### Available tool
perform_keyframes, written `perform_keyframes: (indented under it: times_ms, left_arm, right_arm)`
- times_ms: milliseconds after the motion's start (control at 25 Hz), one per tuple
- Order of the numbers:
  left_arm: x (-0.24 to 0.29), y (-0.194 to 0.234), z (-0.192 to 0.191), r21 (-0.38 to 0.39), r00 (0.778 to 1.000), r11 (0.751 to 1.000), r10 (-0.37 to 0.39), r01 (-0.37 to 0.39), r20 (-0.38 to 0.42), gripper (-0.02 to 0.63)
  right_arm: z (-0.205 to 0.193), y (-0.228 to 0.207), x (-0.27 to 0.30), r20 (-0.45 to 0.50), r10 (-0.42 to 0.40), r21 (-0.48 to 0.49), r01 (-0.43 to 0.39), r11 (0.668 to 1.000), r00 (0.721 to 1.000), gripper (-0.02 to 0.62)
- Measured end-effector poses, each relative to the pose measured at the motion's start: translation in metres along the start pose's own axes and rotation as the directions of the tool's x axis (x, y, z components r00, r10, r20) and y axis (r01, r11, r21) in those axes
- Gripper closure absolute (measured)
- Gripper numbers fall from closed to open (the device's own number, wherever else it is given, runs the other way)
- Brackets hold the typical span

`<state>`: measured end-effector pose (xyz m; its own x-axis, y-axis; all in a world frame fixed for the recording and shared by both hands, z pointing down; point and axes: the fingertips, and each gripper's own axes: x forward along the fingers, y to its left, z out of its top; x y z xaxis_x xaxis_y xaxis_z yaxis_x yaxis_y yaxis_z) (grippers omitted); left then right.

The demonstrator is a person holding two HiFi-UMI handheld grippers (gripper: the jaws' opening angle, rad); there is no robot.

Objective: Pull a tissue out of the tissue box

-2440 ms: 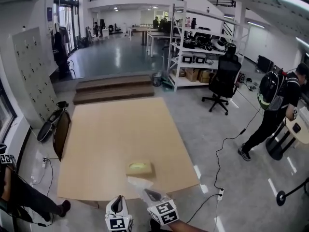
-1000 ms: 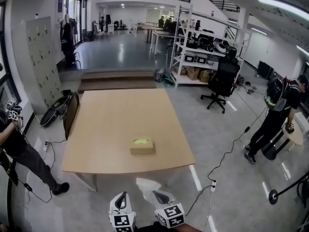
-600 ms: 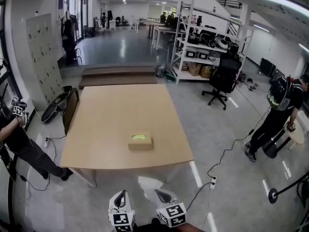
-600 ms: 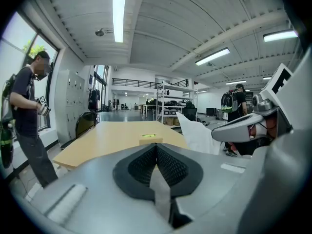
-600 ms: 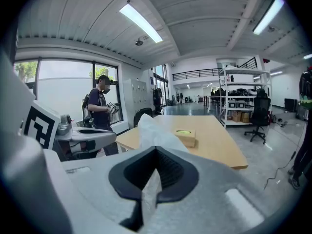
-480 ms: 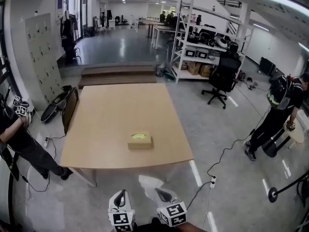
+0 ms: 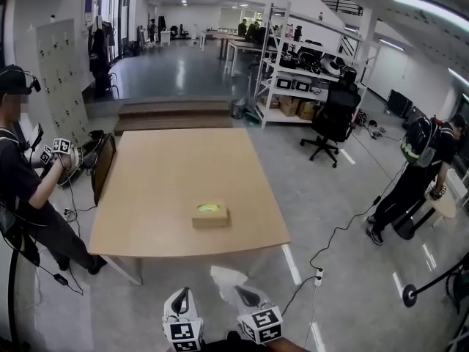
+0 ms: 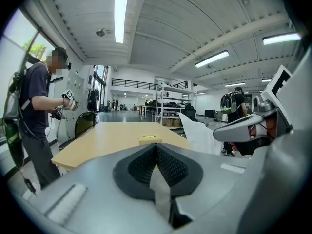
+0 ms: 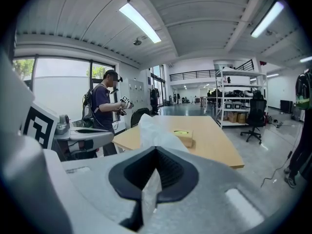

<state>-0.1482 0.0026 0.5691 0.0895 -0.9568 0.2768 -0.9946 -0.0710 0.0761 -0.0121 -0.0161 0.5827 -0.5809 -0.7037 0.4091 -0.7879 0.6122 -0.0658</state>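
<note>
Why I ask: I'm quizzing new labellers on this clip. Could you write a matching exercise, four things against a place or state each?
Things:
1 tissue
2 tissue box
3 left gripper
4 black office chair

Places or states:
A on the wooden table
B jaws shut, nothing between them
C beside the metal shelves
D pinched by the right gripper

Pairs: 1-D, 2-A, 3-B, 4-C

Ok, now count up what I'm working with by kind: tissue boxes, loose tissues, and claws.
Box: 1
Tissue: 1, pinched in the right claw
Claws: 2, counting the left claw, shut with nothing in it
Total: 4
</note>
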Motion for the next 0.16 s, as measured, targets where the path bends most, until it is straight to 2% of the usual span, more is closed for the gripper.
perform_keyframes:
  times_ms: [160]
  left_arm:
    - [-0.0015, 0.0040, -0.0023, -0.011, 1.000, 1.000, -0.003, 0.003, -0.005, 0.588]
  right_arm:
    - [0.0019, 0.0037, 0.0006, 0.000, -0.006, -0.001, 0.006, 1.000, 1.000, 0.604]
